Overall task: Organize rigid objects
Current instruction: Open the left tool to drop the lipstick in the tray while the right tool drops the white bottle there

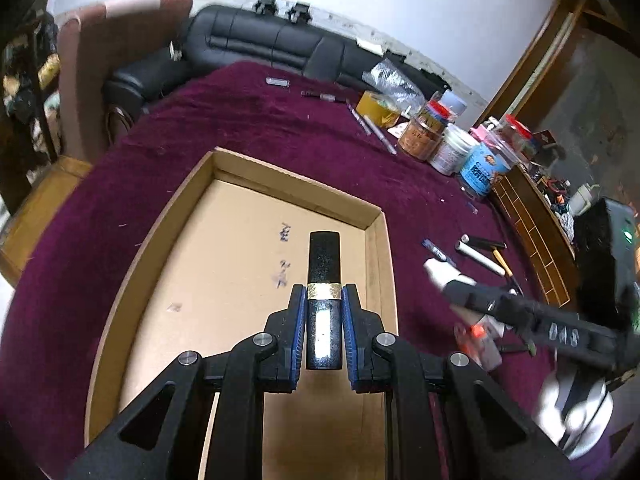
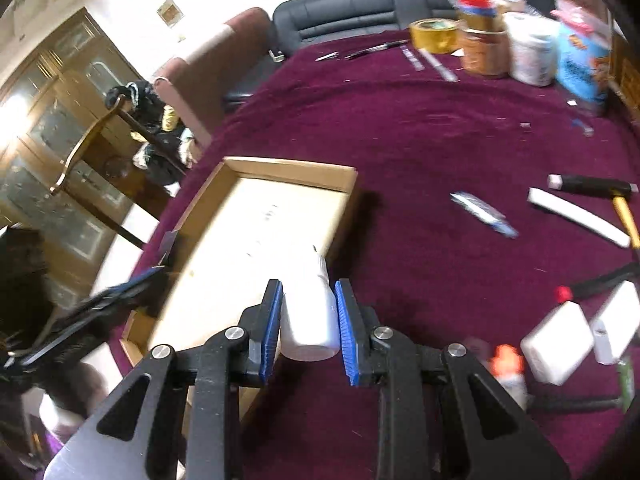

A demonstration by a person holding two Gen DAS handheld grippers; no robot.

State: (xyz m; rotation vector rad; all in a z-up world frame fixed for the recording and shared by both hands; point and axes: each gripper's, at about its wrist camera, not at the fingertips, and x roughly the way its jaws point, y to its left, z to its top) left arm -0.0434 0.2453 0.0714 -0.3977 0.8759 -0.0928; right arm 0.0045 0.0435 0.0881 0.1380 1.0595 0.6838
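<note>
My left gripper (image 1: 324, 294) is shut on a black tube with a gold band (image 1: 323, 272) and holds it over the open cardboard box (image 1: 176, 216). My right gripper (image 2: 308, 286) is shut on a small white bottle (image 2: 310, 320) above the box's right wall (image 2: 340, 216). The right gripper with the white bottle also shows in the left wrist view (image 1: 444, 276), to the right of the box. The box floor is bare apart from pen marks.
A maroon cloth (image 1: 280, 120) covers the round table. Jars and a tape roll (image 1: 378, 106) stand at the far right. Pens, a white stick (image 2: 576, 216), a hammer (image 2: 592, 186) and white blocks (image 2: 558, 344) lie right of the box. A sofa and chair stand behind.
</note>
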